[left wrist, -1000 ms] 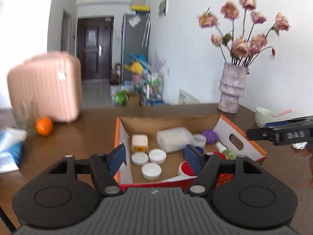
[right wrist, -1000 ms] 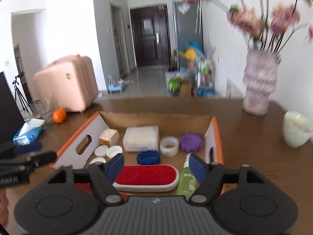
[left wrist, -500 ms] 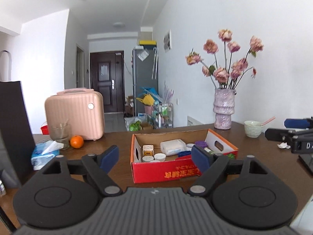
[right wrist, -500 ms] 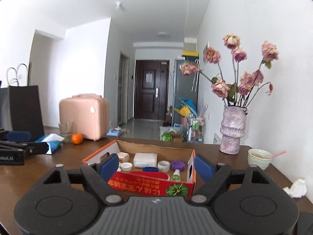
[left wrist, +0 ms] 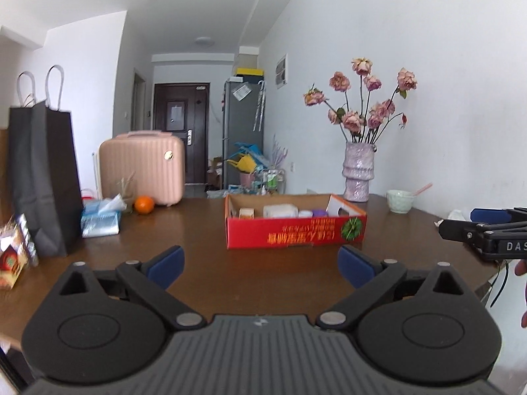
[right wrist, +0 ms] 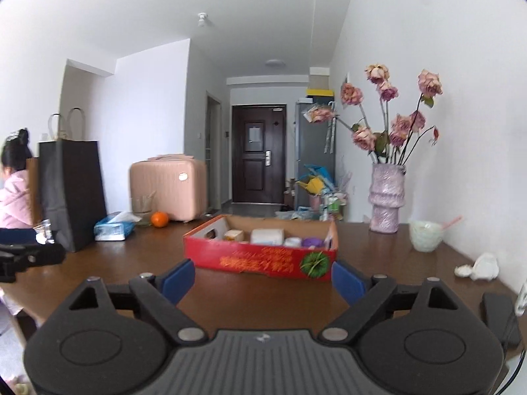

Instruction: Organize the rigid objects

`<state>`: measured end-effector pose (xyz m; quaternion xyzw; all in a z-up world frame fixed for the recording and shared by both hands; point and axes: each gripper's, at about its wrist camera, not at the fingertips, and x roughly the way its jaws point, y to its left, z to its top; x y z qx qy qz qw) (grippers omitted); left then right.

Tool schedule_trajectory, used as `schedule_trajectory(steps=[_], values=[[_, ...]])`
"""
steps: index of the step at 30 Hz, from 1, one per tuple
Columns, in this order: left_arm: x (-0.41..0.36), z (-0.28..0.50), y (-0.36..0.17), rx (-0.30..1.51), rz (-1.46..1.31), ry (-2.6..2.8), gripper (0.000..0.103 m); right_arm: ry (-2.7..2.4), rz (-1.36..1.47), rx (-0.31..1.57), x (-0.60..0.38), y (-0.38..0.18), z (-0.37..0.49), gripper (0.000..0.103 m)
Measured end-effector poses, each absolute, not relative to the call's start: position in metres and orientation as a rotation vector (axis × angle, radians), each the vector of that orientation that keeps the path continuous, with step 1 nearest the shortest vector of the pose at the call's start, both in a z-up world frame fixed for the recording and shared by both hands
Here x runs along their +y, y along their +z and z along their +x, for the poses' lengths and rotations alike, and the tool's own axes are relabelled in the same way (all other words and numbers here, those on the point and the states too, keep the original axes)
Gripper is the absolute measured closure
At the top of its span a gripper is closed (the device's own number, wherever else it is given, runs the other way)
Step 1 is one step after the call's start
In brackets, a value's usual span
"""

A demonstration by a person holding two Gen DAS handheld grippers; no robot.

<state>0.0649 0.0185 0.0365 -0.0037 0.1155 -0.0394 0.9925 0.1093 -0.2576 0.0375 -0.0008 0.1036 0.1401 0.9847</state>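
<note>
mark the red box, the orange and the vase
red box point(left wrist: 290, 233): left wrist view, on its printed front wall.
orange point(left wrist: 144, 204): left wrist view, middle of the fruit.
vase point(right wrist: 386, 202): right wrist view, on its ribbed body.

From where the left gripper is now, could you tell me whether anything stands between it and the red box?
Nothing visible does: only bare brown table lies between the empty, opening left gripper and the red box.

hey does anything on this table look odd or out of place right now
The red cardboard box stands with its yellow print upside down. Crumpled white tissue lies loose on the brown wooden table near its right edge.
</note>
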Motion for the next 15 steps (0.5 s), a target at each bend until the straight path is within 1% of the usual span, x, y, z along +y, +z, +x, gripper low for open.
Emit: schedule_trajectory(steps=[4,7,10,15], values=[[0.011,0.042,0.017,0.281,0.004,-0.075,0.000,0.260,0.019,0.221,-0.250,0.018,0.082,0.013],[0.008,0.022,0.011,0.255,0.051,-0.053,0.000,0.239,0.013,0.262,-0.243,-0.005,0.059,0.013],[0.010,0.021,0.010,0.255,0.070,-0.017,0.000,0.288,0.017,0.285,-0.239,-0.019,0.043,0.013],[0.009,0.032,0.006,0.264,0.061,-0.003,0.000,0.285,0.080,0.329,-0.237,-0.026,0.051,0.013]])
